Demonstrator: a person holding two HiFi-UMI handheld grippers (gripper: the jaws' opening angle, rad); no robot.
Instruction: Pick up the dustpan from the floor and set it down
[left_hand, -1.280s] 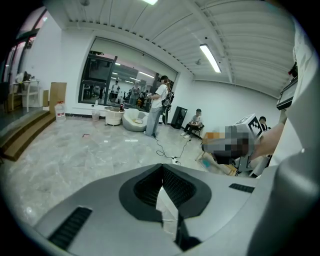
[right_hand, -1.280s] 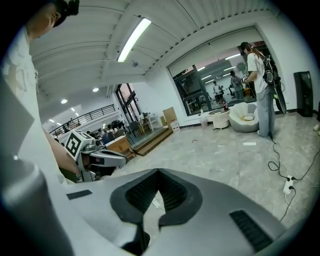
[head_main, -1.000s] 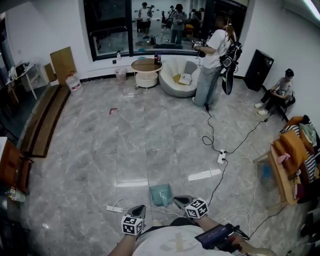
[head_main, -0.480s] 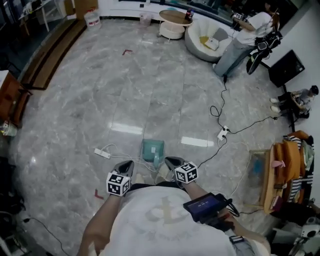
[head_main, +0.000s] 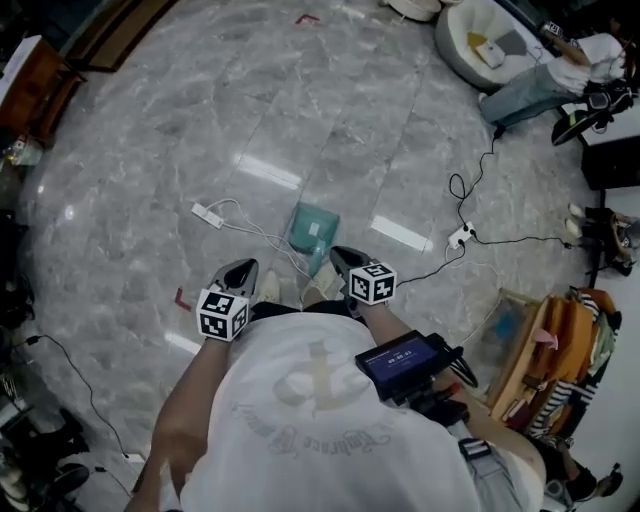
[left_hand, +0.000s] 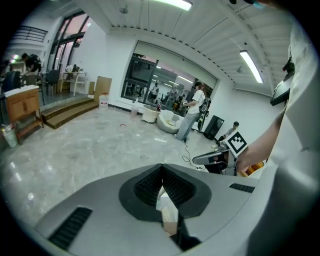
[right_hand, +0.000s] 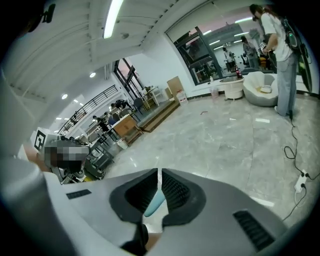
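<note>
Dropping since a second ago, right gripper (head_main: 337, 257) is pinched shut, empty, dustpan (head_main: 313, 226) just ahead-left of its tips; left gripper (head_main: 245, 268) likewise closed, empty.

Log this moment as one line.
stage: pre-grasp | dustpan: on floor, not held | left gripper: shut, empty | right gripper: shut, empty, near dustpan

Grey marble floor (head_main: 150, 150). White power strip (head_main: 207, 213) with a white cord, left of centre; 2nd white strip (head_main: 460, 237) well apart on the right. Round white chair (head_main: 470, 50) top right, person (head_main: 560, 75) just beside it. Wooden rack (head_main: 545, 350) with clothes at right edge. Small red mark (head_main: 180, 298) on floor.
</note>
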